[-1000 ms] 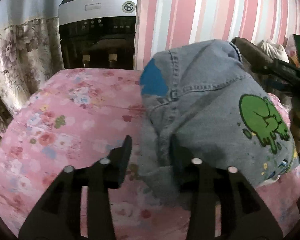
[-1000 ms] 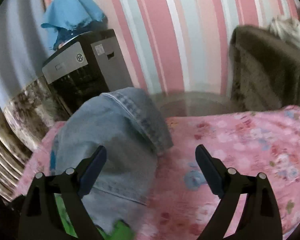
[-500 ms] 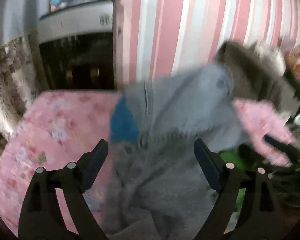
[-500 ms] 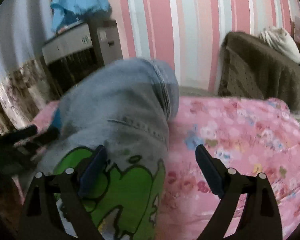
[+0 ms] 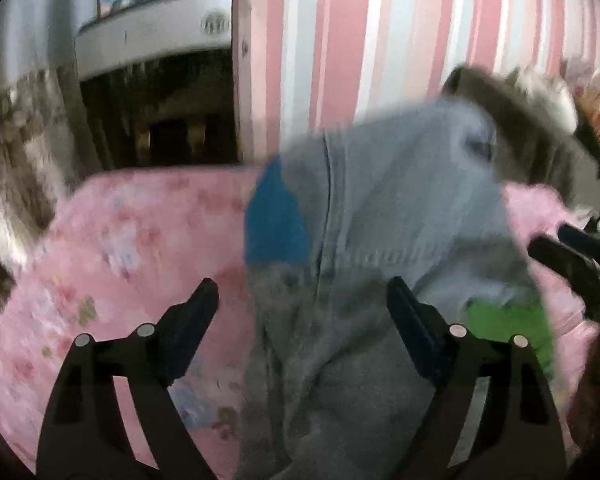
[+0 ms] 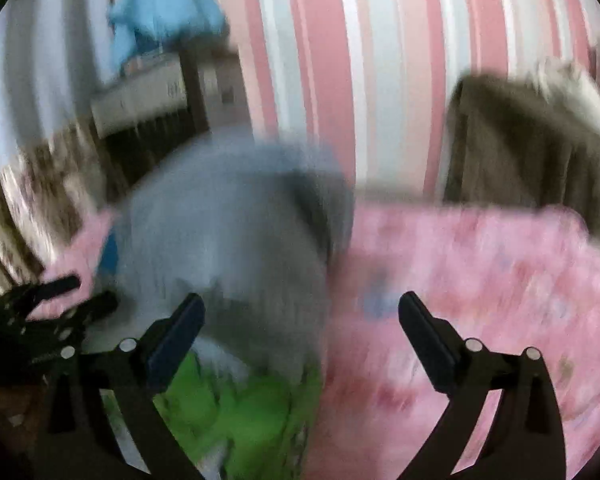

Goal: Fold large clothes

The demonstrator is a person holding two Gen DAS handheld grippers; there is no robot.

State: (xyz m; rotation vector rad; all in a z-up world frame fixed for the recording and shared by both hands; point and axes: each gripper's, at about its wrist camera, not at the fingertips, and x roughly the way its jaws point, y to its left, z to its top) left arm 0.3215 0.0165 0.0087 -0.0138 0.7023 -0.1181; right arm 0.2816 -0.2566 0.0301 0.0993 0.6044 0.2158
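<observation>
Pink floral bedsheet (image 5: 132,240) is covering the whole work surface, pink-and-white striped wall (image 5: 340,40) running behind it. Denim garment (image 5: 380,220) is lying bunched in a mound on the sheet, toward the middle, with a blue patch (image 5: 276,224) on one side and a green cartoon print (image 6: 244,400) on its near part. Both views are blurring. A black-and-silver appliance (image 5: 160,80) is standing past the far edge with a light blue cloth (image 6: 164,16) on top. A brown blanket (image 6: 520,148) is draping off to the right. Left gripper (image 5: 302,304) is sitting with jaws wide apart, denim lying between them, pads not pressing. Right gripper (image 6: 300,316) is opening wider, denim edge between its jaws, nothing clamped.
</observation>
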